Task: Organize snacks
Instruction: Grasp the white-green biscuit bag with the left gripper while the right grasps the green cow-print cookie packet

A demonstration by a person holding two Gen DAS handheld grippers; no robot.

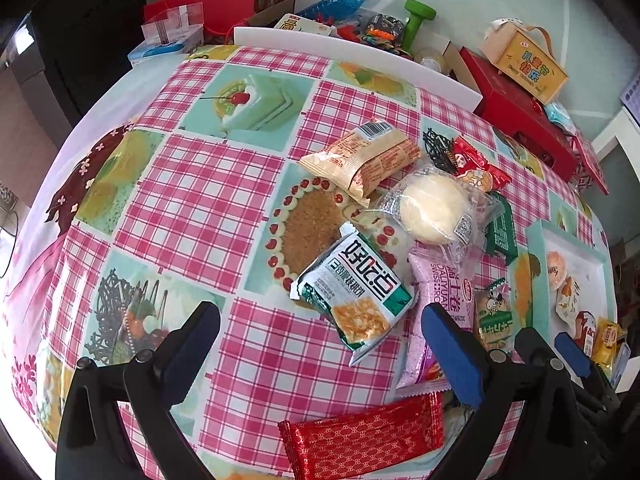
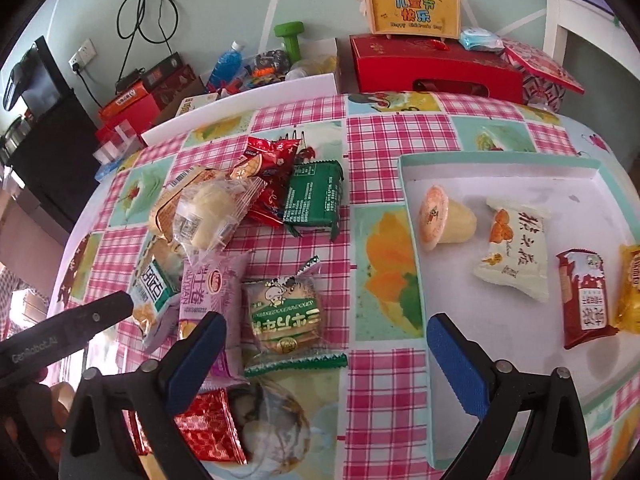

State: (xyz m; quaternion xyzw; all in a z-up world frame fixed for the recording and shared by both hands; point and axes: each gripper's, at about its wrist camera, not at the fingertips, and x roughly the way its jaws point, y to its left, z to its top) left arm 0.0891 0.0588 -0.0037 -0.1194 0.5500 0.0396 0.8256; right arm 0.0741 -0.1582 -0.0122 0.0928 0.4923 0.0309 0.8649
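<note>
A pile of wrapped snacks lies on the checked tablecloth: a green-and-white cracker pack, a clear-wrapped round bun, a tan pack, a pink roll pack, a green round-cake pack, a dark green pack and a red foil pack. A shallow white tray at the right holds a jelly cup, a white pack, a red-brown pack and a yellow pack. My left gripper is open and empty, above the cracker pack. My right gripper is open and empty, between pile and tray.
Red gift boxes, a yellow handled box, a green dumbbell, a blue bottle and other clutter stand beyond the table's far edge. A black cabinet stands at the left.
</note>
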